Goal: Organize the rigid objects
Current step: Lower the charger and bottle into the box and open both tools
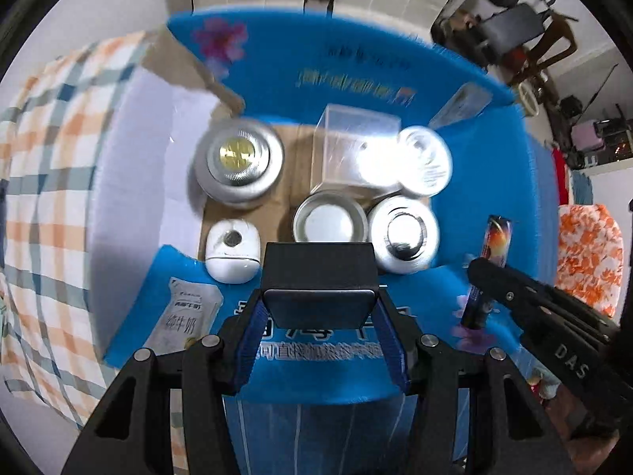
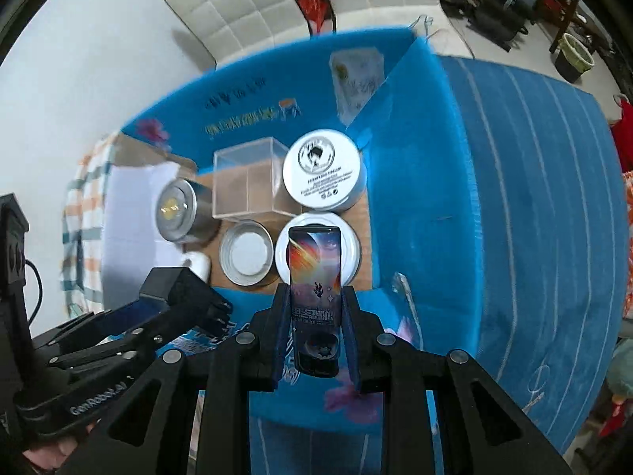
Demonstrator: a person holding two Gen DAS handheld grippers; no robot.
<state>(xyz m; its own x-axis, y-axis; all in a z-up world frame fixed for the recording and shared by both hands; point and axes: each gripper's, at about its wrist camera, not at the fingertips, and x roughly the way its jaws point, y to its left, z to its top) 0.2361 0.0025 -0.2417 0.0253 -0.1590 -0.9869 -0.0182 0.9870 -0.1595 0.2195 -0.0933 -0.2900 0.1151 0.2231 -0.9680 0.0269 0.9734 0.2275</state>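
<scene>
The left claw [image 1: 318, 308] is clamped on a dark rectangular block [image 1: 318, 277], one blue pad against each short side, so the block's broad face is presented downward toward the box. The right claw [image 2: 315, 308] is closed on a slim printed pack [image 2: 314, 273], gripped by its narrow edges at the lower half; this leaves the upper half projecting forward, free to be lowered into a gap. Both claws hover above the near rim of the blue cardboard box [image 2: 415, 198], the left claw beside the right and near it, apart.

Inside the box, items stand on the brown floor in two rows, packed close. Far row: a metal tin with a gold centre [image 1: 237, 162], a clear plastic cube [image 2: 247, 180], a white cream jar [image 2: 322, 174]. Near row: a small white rounded device [image 1: 232, 251], an open shallow tin [image 1: 328, 223], a white round jar [image 1: 403, 235]. The round items stand on their bases, which keeps them stable and uses the floor area efficiently.

In the right wrist view the printed pack overlaps the white round jar; whether it touches cannot be determined. A white printed sachet [image 1: 186, 312] lies on the box's near flap. The box stands on a surface covered by a checked cloth [image 1: 51, 158]; whether that is a desk cannot be determined.

Judgement: both held items remain to be placed; free floor appears limited to the left side.
</scene>
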